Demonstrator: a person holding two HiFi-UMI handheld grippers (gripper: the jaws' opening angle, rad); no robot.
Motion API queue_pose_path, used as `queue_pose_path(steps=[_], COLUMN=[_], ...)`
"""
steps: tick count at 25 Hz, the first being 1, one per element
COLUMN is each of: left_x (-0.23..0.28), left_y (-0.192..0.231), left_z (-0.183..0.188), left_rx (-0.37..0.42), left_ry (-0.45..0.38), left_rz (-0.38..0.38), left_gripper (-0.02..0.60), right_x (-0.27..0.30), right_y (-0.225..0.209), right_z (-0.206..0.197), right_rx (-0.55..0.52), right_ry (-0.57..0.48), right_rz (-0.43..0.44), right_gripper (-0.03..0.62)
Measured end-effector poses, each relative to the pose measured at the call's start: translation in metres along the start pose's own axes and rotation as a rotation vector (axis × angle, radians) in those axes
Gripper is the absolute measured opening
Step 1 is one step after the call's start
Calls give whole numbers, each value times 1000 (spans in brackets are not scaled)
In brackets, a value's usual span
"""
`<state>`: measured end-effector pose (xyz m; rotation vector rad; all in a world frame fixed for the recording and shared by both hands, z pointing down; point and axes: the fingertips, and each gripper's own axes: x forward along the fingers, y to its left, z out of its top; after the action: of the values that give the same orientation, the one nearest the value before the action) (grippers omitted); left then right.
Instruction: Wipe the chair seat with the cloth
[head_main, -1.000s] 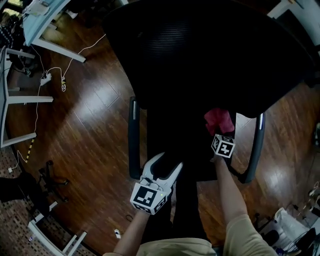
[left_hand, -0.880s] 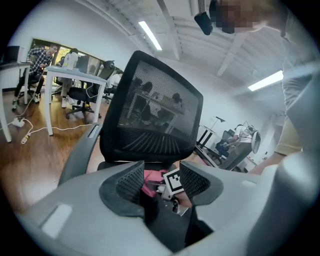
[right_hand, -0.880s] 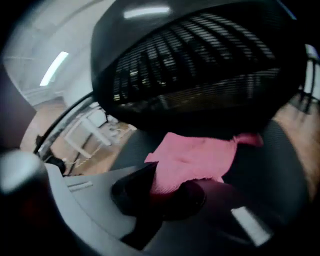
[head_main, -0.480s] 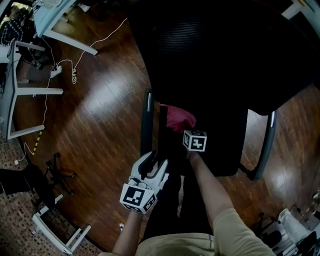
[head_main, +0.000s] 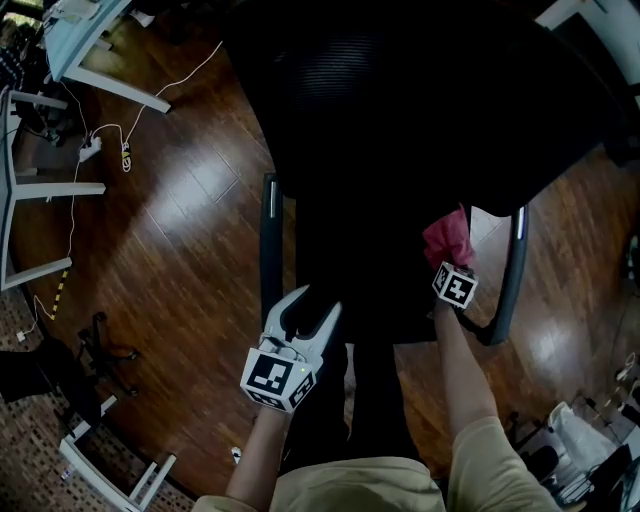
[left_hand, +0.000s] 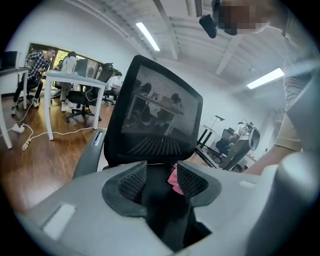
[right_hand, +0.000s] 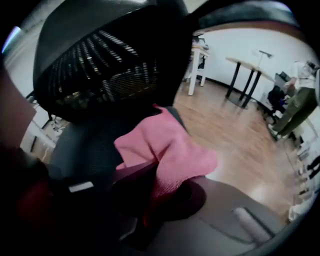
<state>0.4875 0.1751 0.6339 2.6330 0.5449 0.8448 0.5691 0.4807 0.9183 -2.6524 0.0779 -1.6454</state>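
Observation:
A black office chair fills the head view, its seat (head_main: 370, 260) below the mesh backrest (head_main: 420, 100). The pink cloth (head_main: 447, 238) lies on the seat's right side near the right armrest (head_main: 515, 280). My right gripper (head_main: 447, 262) is shut on it, and the cloth (right_hand: 170, 145) bunches out of the right gripper (right_hand: 150, 175) over the seat. My left gripper (head_main: 312, 308) sits at the seat's front left edge. In the left gripper view the left gripper (left_hand: 162, 172) has the black seat edge (left_hand: 157, 200) clamped between its pads, with the cloth (left_hand: 173, 181) beyond.
The left armrest (head_main: 268, 250) runs just above my left gripper. White desk frames (head_main: 80, 40), cables and a power strip (head_main: 90, 155) lie on the wooden floor at the left. Another chair base (head_main: 100, 350) stands at lower left. People sit at desks (left_hand: 75, 75) in the distance.
My right gripper swept the cloth from the seat's right to its left, then back to the right. The left gripper's jaws narrowed onto the seat's front edge and stayed there.

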Motion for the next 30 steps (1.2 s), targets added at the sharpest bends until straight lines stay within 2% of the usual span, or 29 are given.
queue_pose_path(steps=[2,4,6,7,9,11,13,15,19,21,23,26,28,30], left_x=[-8,-19,-32,-38,-52,-62,-64,-61,-51,-44,-38,-36,-41,-50], left_y=[-2,1,9,14,26,31,29,28,23,19,12,5,4,8], left_z=[2,10,18,21,25,25,22,19,17,19,20,16,16,21], left_rx=[9,27,40,41,37,32,27,17,-19,-29,-27,-21,-18,-16], left_ry=[1,0,-2,-3,-6,-9,-6,-4,-28,-35,-36,-37,-42,-44], left_rz=[-3,11,42,58,88,112,116,103,88,75,63,61,63,75], left_gripper=[179,175,172,170,169,167,163,163,163,163,163,157,149,149], right_x=[-9,-29,-47,-50,-48,-38,-21,-5,-8,-17,-16,-7,-16,-34], right_y=[80,185,279,315,365,376,337,262,75,3,-22,7,81,187], right_z=[-13,-20,-29,-36,-53,-60,-54,-47,-26,-19,-20,-29,-35,-46], right_rx=[-86,-194,-261,-269,-258,-273,-331,-327,-166,-80,-77,-180,-190,-253], right_ry=[12,-7,-26,-21,16,40,34,36,23,43,79,101,73,38], right_rz=[200,450,656,723,782,732,561,359,3,-108,-99,-5,170,402], right_gripper=[17,17,17,17,17,17,17,17,17,17,17,15,17,17])
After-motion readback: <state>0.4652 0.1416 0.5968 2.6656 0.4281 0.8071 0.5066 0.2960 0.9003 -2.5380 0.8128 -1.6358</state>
